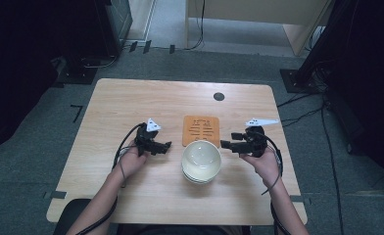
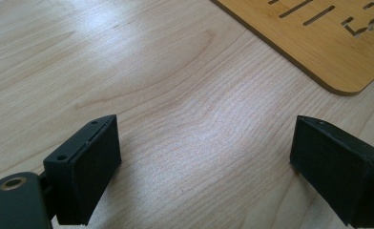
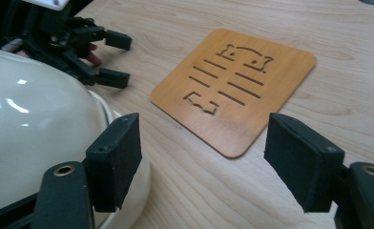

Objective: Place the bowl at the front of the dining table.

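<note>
Two stacked bowls — upside down, domes up, between tools.

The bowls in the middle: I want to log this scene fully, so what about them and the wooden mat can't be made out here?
- Bowls, high view: they lie upside down and stacked, so insides are hidden; the count is too small to tell.
- Bowls, right claw view: cut off by the left edge.
- Wooden mat, left claw view: cut off by the top and right edges.

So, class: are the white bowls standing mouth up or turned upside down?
Upside down. The bowls show a smooth domed outside in the right gripper view, rims down on the table.
</note>
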Tool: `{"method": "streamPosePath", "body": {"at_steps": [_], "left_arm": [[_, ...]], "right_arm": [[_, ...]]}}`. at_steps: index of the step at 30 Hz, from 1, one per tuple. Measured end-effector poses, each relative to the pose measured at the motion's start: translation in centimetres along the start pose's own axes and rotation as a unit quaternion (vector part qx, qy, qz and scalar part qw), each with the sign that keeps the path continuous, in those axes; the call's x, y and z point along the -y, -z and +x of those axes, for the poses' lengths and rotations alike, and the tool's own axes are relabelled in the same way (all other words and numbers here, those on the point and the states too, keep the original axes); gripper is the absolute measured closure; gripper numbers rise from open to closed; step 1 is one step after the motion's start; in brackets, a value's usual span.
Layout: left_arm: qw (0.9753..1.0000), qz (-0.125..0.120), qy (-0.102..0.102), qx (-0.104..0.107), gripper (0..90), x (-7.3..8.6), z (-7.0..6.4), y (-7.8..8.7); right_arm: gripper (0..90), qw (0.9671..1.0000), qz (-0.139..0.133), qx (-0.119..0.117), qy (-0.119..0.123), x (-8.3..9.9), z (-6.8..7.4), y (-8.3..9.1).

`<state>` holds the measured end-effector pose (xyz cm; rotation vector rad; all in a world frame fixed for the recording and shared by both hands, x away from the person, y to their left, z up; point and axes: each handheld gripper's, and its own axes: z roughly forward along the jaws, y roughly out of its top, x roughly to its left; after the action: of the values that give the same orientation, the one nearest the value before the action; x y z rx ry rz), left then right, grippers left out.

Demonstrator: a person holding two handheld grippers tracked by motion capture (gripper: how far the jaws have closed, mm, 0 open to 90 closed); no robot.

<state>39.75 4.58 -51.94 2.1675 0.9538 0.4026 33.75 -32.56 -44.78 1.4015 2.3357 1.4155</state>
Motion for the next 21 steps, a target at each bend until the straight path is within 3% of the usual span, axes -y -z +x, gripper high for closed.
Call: {"method": "streamPosePath", "body": {"at_steps": [21], "left_arm": [[1.0000,0.000,0.002,-0.003,9.6,0.0,-0.1,0.0]], "right_arm": [[30.4,0.9998,0.002,-0.006,0.021,-0.9,1.7,0.6]]}}
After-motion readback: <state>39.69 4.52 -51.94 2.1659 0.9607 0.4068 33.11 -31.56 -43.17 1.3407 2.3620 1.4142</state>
